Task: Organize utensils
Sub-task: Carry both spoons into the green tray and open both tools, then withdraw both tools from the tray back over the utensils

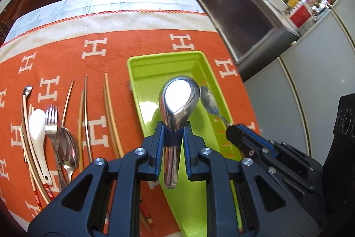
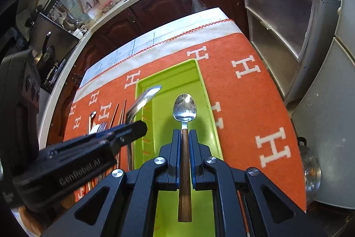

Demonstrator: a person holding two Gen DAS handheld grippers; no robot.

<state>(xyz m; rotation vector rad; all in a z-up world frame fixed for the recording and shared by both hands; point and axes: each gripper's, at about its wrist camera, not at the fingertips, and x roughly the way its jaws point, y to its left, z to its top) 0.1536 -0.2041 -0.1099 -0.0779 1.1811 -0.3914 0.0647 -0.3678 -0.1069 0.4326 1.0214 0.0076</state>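
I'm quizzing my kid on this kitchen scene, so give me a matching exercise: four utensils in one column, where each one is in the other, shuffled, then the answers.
1. big steel spoon
2. wooden-handled spoon
3. white ceramic spoon
4. green tray

A. lying among the loose utensils
B. in the left gripper
C. on the orange cloth
D. in the right gripper

Pairs: 1-B, 2-D, 3-A, 4-C

A shiny steel soup spoon [image 1: 179, 101] and a wooden-handled teaspoon [image 2: 184, 112] hang bowl-forward over the lime-green tray [image 1: 164, 61] – chopsticks [image 1: 111, 117], fork [image 1: 51, 120] (and more spoons) lie left.
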